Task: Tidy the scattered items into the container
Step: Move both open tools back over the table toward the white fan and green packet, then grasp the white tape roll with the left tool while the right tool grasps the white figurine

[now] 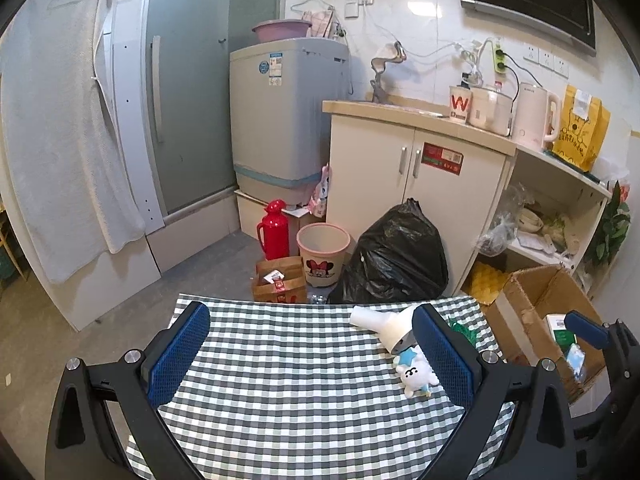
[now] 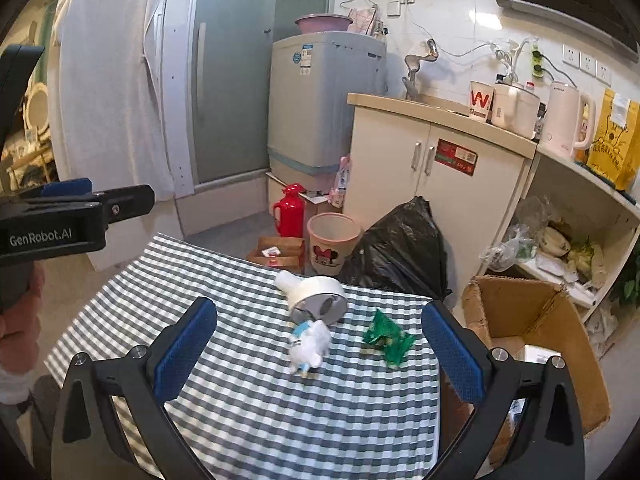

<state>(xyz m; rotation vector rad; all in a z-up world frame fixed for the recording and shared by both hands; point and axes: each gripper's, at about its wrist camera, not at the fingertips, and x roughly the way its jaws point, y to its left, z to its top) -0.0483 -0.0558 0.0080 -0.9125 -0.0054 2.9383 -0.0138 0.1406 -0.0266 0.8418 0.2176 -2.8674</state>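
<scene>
On the checked tablecloth (image 2: 248,408) lie a white handheld fan (image 2: 316,294), a small white plush toy (image 2: 310,346) just in front of it, and a crumpled green wrapper (image 2: 388,338) to its right. My right gripper (image 2: 320,354) is open, and the plush toy lies between its fingers' lines. My left gripper (image 1: 312,354) is open and holds nothing; the fan (image 1: 384,326) and plush toy (image 1: 414,374) lie by its right finger (image 1: 444,356), which partly hides the wrapper (image 1: 464,328). An open cardboard box (image 2: 532,320) stands right of the table with a few packets inside.
Beyond the table's far edge, the floor holds a black rubbish bag (image 2: 400,248), a pink bin (image 2: 332,248), a red flask (image 2: 290,212) and a brown paper carton (image 2: 276,254). A cabinet (image 2: 448,184) and open shelves (image 2: 568,240) stand behind. A person's hand (image 2: 18,312) is at the left.
</scene>
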